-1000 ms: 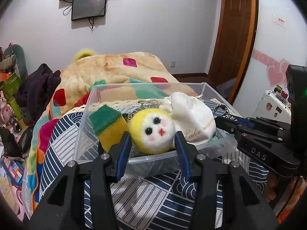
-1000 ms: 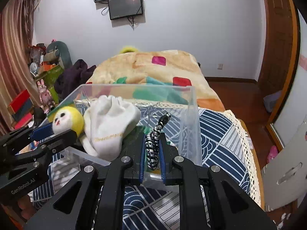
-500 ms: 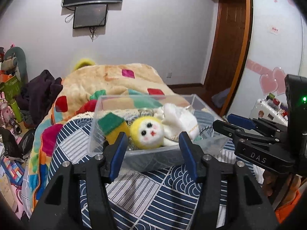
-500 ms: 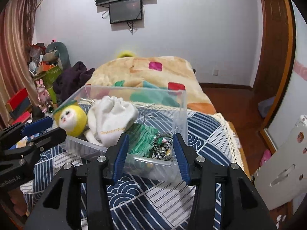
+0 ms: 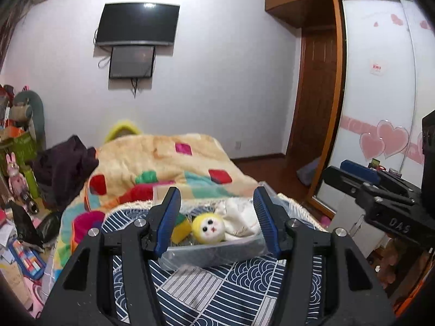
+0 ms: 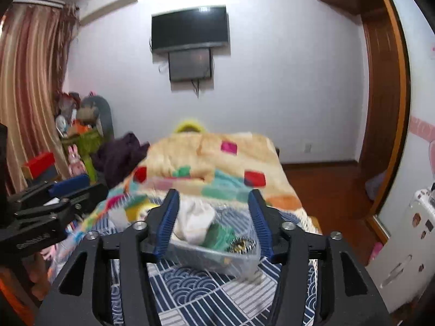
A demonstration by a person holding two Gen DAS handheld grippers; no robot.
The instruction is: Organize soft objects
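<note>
1. Hovering wide open and empty, the left gripper point(image 5: 217, 221) and the right gripper point(image 6: 213, 222) hang above the patterned cloth point(image 5: 231, 285), both short of the clear plastic bin point(image 5: 206, 252)
2. Inside the bin lie the soft things: a yellow plush head point(image 5: 208, 228), a white pouch point(image 5: 240, 221), a yellow-green sponge point(image 5: 180, 226), green fabric point(image 6: 220, 235) and a coiled cord point(image 6: 240, 244)
3. Risk, as judged: the bin sits near the cloth's front, so a careless sweep by either gripper could nudge it off or tip it; the right view is blurred, so exact clearance there cannot be told
4. Open room lies above and in front of the bin; the quilt point(image 5: 163, 160) rises behind it, and the two grippers flank each other closely, limiting sideways moves
</note>
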